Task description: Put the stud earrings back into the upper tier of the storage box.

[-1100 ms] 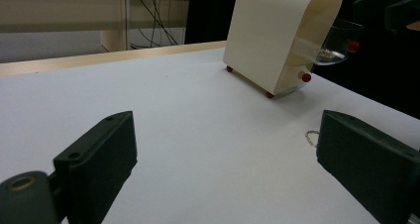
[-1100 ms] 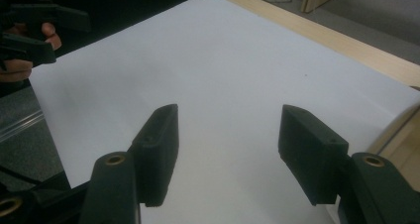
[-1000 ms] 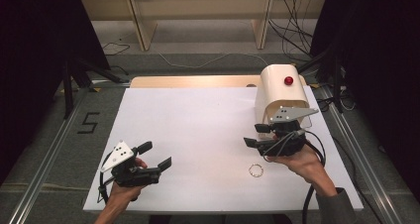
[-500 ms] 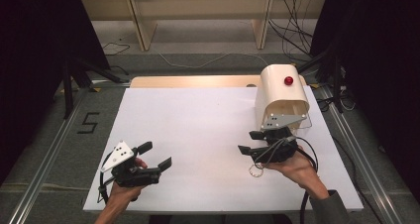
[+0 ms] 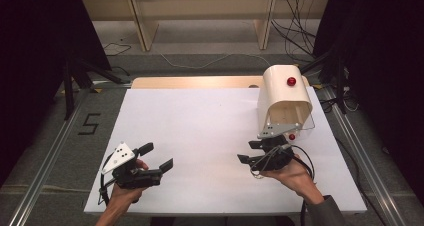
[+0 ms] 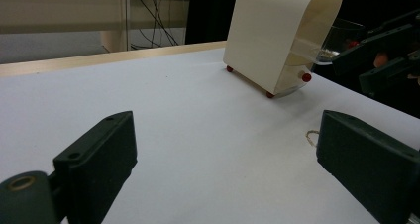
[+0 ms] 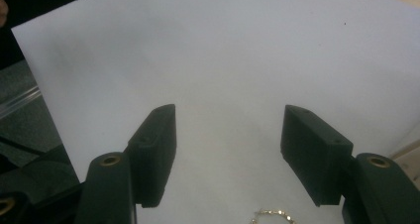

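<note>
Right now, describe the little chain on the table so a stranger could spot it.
Start at the cream domed box on the white table. Nearer the person, under the right claw, lies a thin gold bracelet, the only small loose thing on the sheet.

Right gripper view: the small gold chain ring (image 7: 270, 215) at bottom centre is cut off by the lower edge, only its top arc visible. High view: that ring sits mostly hidden under the right gripper (image 5: 255, 153) at lower right, too small to make out. Left gripper view: the right finger (image 6: 369, 167) covers part of the ring, and the cream box (image 6: 280, 35) is cropped by the top edge.
</note>
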The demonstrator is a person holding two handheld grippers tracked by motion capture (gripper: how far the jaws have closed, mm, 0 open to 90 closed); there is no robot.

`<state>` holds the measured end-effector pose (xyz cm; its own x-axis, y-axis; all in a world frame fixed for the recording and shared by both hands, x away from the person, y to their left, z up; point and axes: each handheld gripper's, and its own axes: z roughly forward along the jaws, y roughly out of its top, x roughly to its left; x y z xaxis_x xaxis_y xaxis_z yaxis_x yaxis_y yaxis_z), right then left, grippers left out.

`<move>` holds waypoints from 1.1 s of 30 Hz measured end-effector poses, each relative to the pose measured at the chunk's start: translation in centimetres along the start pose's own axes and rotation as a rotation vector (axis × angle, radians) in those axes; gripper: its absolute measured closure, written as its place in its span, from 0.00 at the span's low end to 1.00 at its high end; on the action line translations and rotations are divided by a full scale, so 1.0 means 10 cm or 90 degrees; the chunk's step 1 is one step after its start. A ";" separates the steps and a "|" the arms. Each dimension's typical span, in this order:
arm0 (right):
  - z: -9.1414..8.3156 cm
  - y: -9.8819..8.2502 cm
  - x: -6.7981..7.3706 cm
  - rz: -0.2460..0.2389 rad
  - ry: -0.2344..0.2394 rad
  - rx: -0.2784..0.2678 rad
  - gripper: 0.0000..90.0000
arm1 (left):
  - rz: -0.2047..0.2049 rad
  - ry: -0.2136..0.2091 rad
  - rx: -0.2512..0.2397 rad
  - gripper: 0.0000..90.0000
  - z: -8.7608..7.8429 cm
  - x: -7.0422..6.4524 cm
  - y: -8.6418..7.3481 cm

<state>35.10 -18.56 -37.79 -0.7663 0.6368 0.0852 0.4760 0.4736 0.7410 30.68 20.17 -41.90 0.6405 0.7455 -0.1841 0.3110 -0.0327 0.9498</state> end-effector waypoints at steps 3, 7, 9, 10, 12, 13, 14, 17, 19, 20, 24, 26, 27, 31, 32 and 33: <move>0.02 -0.04 0.01 0.000 -0.007 0.008 0.44 | -0.001 0.000 0.000 0.09 0.00 0.00 0.00; 0.05 -0.08 0.00 0.004 -0.013 0.016 0.44 | -0.001 0.001 0.000 0.09 0.00 0.01 0.00; 0.08 -0.13 -0.02 0.005 -0.027 0.028 0.45 | -0.002 0.000 0.000 0.09 0.00 0.00 0.00; 0.09 -0.14 -0.03 0.004 -0.031 0.034 0.45 | -0.002 0.000 0.000 0.09 0.00 0.00 0.00; 0.12 -0.17 -0.04 0.007 -0.034 0.044 0.45 | 0.000 0.000 0.000 0.09 0.00 0.00 0.00; 0.12 -0.19 -0.04 0.009 -0.038 0.050 0.45 | 0.000 0.000 -0.001 0.09 0.00 0.00 0.00; 0.13 -0.20 -0.05 0.009 -0.041 0.054 0.45 | -0.001 0.000 -0.001 0.09 0.00 0.00 0.00; 0.14 -0.25 -0.08 0.017 -0.049 0.068 0.46 | 0.000 0.001 -0.001 0.09 -0.01 0.00 0.00; 0.15 -0.28 -0.09 0.020 -0.053 0.072 0.46 | -0.001 0.001 -0.001 0.09 -0.01 0.00 0.01; 0.15 -0.30 -0.10 0.024 -0.060 0.079 0.47 | 0.000 0.000 -0.002 0.09 -0.01 0.00 0.01; 0.19 -0.38 -0.13 0.033 -0.077 0.106 0.47 | -0.002 0.000 -0.001 0.09 0.00 0.00 0.00; 0.19 -0.39 -0.13 0.036 -0.081 0.111 0.47 | -0.001 0.000 -0.001 0.09 0.00 0.00 0.00; 0.20 -0.44 -0.15 0.048 -0.082 0.119 0.47 | -0.001 0.000 -0.001 0.09 -0.01 0.00 0.00; 0.24 -0.50 -0.20 0.063 -0.079 0.129 0.47 | -0.004 -0.004 -0.002 0.09 -0.01 0.00 0.01; 0.26 -0.54 -0.21 0.072 -0.086 0.139 0.47 | -0.003 -0.005 -0.002 0.09 -0.01 0.00 0.01; 0.26 -0.54 -0.21 0.072 -0.086 0.139 0.47 | -0.003 -0.005 -0.002 0.09 -0.01 0.00 0.01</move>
<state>35.30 -20.87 -43.69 -0.6457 0.7613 0.0585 0.6478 0.5057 0.5698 30.66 20.22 -41.84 0.6444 0.7405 -0.1906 0.3116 -0.0267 0.9498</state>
